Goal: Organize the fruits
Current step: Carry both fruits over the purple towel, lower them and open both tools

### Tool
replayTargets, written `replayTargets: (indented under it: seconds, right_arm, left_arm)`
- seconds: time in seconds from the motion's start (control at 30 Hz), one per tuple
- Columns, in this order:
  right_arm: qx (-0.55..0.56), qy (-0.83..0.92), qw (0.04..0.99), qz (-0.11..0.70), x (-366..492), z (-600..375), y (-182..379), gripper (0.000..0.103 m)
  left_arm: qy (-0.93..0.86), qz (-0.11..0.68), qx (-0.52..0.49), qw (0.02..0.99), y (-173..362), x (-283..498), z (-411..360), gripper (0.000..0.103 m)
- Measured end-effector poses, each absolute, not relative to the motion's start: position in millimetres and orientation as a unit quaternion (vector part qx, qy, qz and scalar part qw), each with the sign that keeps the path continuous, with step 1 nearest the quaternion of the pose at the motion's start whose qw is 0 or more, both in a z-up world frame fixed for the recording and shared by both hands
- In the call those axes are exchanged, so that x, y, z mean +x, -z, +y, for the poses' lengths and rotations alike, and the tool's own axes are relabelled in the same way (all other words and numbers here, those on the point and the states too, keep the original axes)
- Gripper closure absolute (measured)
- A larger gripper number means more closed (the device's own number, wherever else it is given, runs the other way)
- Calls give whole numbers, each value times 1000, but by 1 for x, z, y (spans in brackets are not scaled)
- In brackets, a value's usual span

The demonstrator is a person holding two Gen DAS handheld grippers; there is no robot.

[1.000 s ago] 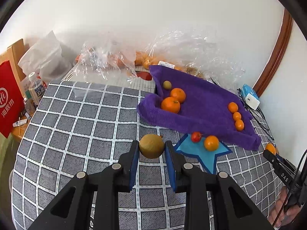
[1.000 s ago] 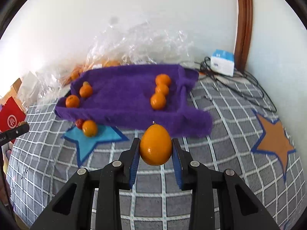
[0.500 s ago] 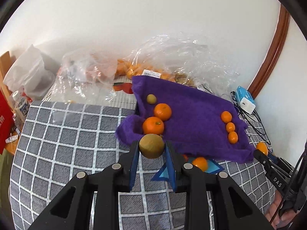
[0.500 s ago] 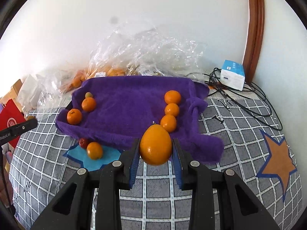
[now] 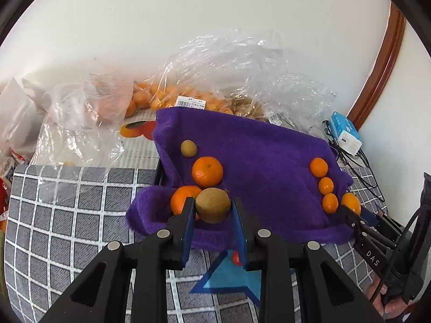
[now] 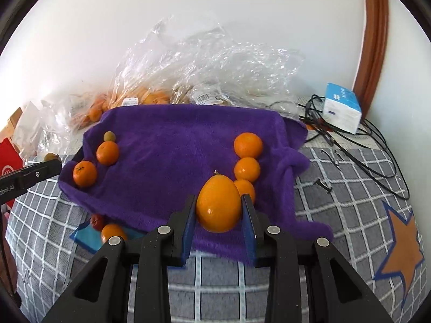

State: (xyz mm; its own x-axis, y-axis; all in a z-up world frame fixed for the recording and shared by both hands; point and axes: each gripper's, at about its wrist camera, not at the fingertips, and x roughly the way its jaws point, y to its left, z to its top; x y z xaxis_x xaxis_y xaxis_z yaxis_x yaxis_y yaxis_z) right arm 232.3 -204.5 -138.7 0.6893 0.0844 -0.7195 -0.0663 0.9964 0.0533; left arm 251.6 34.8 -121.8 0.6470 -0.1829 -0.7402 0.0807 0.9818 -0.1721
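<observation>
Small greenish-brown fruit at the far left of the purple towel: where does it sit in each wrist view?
Left wrist: small greenish-brown fruit lies upper centre-left on the purple towel, just beyond two oranges.
Right wrist: same fruit lies at the towel's far-left corner, left of centre, above the two oranges.
Shared landmark: blue and white box by the cables, right of the towel in both views.

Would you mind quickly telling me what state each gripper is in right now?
Left gripper: shut on the round brownish-green fruit.
Right gripper: shut on the egg-shaped glossy orange fruit.
</observation>
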Motion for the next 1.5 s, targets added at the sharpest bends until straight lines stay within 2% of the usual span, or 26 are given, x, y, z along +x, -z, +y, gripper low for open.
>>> replayTargets:
  seconds: [0.43, 0.93, 1.0, 1.1, 1.23, 1.37, 1.5]
  right_arm:
    - [-4, -61, 904, 424, 273, -187, 171, 71]
    - [-45, -56, 905, 418, 279, -178, 176, 71]
    - [-44, -56, 905, 419, 279, -179, 176, 70]
    - [-41, -56, 904, 421, 278, -180, 175, 65]
    - [-36, -58, 902, 427, 275, -182, 175, 57]
    - [-18, -49, 901, 431, 266, -190, 168, 55]
    - [-2, -44, 909, 414, 248, -195, 151, 41]
  left_arm:
    - [77, 434, -41, 897, 146, 299, 21, 77]
    - [74, 439, -35, 895, 159, 316, 19, 77]
    - [76, 441, -38, 893, 158, 315, 20, 73]
    - [71, 438, -37, 895, 152, 310, 22, 59]
    - [69, 424, -38, 902, 139, 297, 27, 53]
    - [61, 416, -39, 906, 126, 281, 34, 51]
    - [57, 402, -41, 913, 113, 260, 43, 47]
